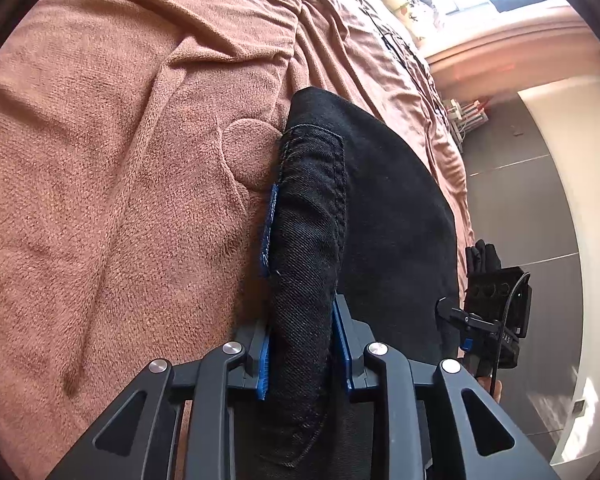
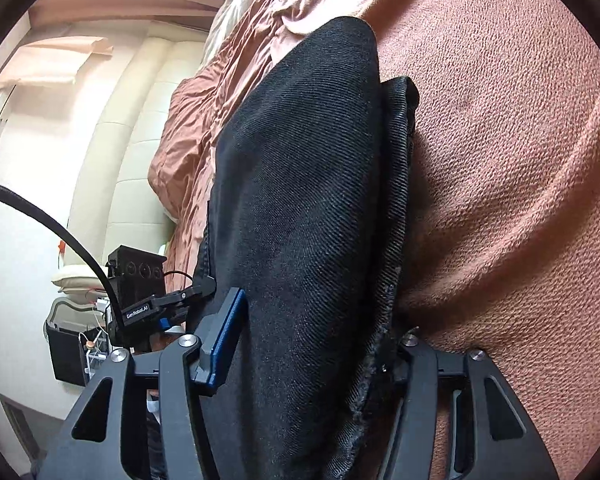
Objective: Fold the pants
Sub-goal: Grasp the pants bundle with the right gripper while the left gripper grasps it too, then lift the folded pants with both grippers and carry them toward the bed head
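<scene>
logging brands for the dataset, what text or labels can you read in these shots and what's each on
"GenRobot.AI": white print on the side of the left gripper, seen from the right wrist view.
Blue tag on the black pants: pale script, seen edge-on, unreadable.
Right gripper: a few small white letters on its body, too small and cut off to read.
Nothing else legible.

Left gripper (image 1: 302, 344) and right gripper (image 2: 312, 344) both clamped, tilted downward

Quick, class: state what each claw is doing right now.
Left claw: closed on a thick fold of the black pants.
Right claw: pants between its fingers; grip cannot be told.
</scene>
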Motion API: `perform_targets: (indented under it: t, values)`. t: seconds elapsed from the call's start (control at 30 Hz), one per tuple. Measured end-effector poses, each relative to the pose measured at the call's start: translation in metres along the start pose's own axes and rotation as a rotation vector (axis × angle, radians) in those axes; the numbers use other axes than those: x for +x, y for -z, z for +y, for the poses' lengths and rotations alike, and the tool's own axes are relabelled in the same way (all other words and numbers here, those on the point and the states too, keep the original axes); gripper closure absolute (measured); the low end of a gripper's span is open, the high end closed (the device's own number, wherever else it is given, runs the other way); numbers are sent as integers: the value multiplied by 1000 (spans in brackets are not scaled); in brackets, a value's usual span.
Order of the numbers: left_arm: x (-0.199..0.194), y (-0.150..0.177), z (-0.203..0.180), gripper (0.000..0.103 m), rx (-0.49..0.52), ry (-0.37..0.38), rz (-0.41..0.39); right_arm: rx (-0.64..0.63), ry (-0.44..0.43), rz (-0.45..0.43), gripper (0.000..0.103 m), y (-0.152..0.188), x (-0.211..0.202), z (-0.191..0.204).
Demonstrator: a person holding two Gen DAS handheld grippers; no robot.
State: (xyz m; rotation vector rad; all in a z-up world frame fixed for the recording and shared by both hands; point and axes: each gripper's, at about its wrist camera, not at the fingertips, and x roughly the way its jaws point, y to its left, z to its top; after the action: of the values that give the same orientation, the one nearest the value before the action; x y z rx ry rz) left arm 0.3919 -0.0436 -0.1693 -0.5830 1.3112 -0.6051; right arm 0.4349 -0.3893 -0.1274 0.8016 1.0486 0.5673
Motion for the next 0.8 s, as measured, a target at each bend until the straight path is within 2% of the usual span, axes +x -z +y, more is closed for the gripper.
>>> perform_targets:
  t: [0.07, 0.23, 0.5, 0.8]
  values:
    - [-3, 1, -3, 78, 9, 2, -4, -10, -12, -20, 67, 7, -6, 2]
    - [-13, 5, -11, 79, 32, 8, -23, -66, -13, -48, 74, 20, -9, 18]
    - [-44, 14, -15, 79, 46, 25, -73, -124, -27, -68, 76, 37, -12, 37]
    - [-106, 23, -14, 79, 58, 30, -173, -200, -55, -78, 76, 50, 8, 82]
